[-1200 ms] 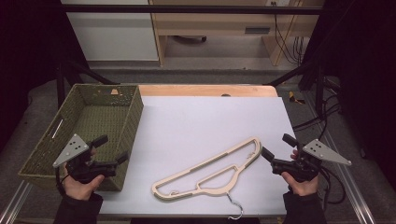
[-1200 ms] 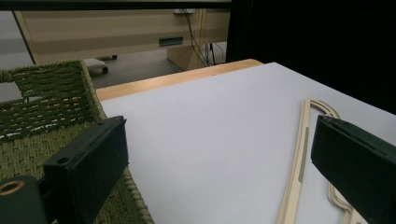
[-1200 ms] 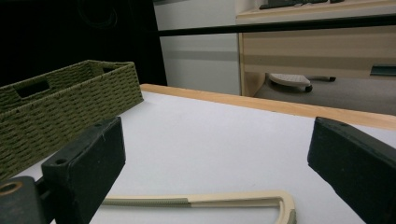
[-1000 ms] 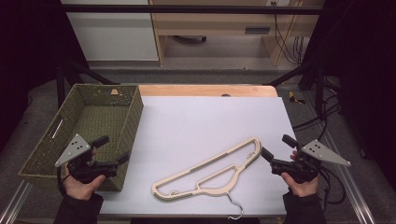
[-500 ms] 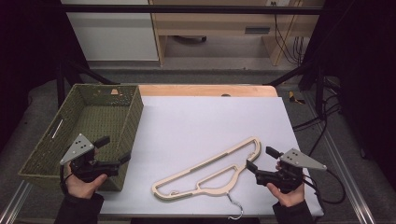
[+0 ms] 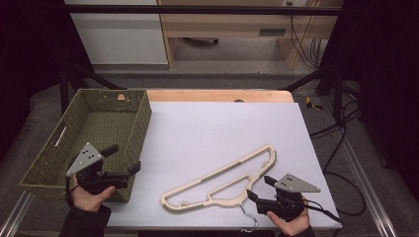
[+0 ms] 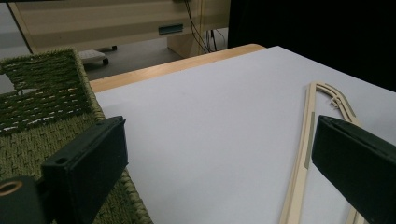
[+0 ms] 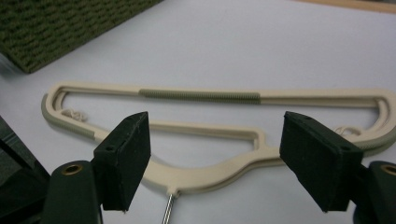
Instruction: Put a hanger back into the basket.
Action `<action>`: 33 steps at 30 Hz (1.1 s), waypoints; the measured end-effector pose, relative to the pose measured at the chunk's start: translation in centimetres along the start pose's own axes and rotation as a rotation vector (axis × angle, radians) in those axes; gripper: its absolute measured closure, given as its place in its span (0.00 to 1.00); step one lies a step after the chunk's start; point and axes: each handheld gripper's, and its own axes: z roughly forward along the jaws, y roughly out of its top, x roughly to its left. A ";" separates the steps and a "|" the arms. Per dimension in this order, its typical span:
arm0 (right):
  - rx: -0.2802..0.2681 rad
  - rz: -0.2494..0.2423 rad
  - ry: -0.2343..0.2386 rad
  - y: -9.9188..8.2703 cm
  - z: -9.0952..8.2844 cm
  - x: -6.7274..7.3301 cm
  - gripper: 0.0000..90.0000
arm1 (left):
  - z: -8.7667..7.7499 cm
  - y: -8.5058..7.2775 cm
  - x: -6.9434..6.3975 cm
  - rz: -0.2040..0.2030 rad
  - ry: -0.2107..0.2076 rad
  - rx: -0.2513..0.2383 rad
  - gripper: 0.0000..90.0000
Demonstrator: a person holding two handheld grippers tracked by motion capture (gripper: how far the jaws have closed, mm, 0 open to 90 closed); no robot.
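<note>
while the cream plastic hanger [image 6: 222, 181] lay flat on the white table sheet [image 6: 222, 128], slanting from the near middle up toward the right, the right gripper [image 6: 260, 189] hovered just beside its neck with both jaws spread wide and nothing between them. in the right gripper view the hanger [image 8: 219, 135] ran across the frame beyond the open jaws, its thin metal hook [image 8: 168, 210] pointing down toward the camera between them, and a grey ribbed strip sat along its far bar. the hook [image 6: 248, 221] curled at the near edge of the table in the high view, next to the person's right hand [image 6: 291, 223]. the left gripper [image 6: 123, 160] was held by the left hand [image 6: 89, 197] at the near right corner of the green woven basket [image 6: 47, 158], its jaws also wide apart and gripping nothing. in the left gripper view one jaw stood over the basket's woven rim [image 7: 70, 121] and the other over the hanger's end [image 7: 322, 93]. the basket sat at the table's left side, just beside the sheet, well apart from the hanger.
</note>
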 end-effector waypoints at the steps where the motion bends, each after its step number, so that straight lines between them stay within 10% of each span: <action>1: 0.000 0.000 0.000 0.0 0.0 0.0 0.29 | 0.0 0.0 0.0 -0.002 -0.001 -0.001 0.04; 33: 0.244 0.076 0.030 -4.0 3.4 2.1 0.83 | 1.6 -0.2 -2.4 0.009 -0.061 0.017 0.05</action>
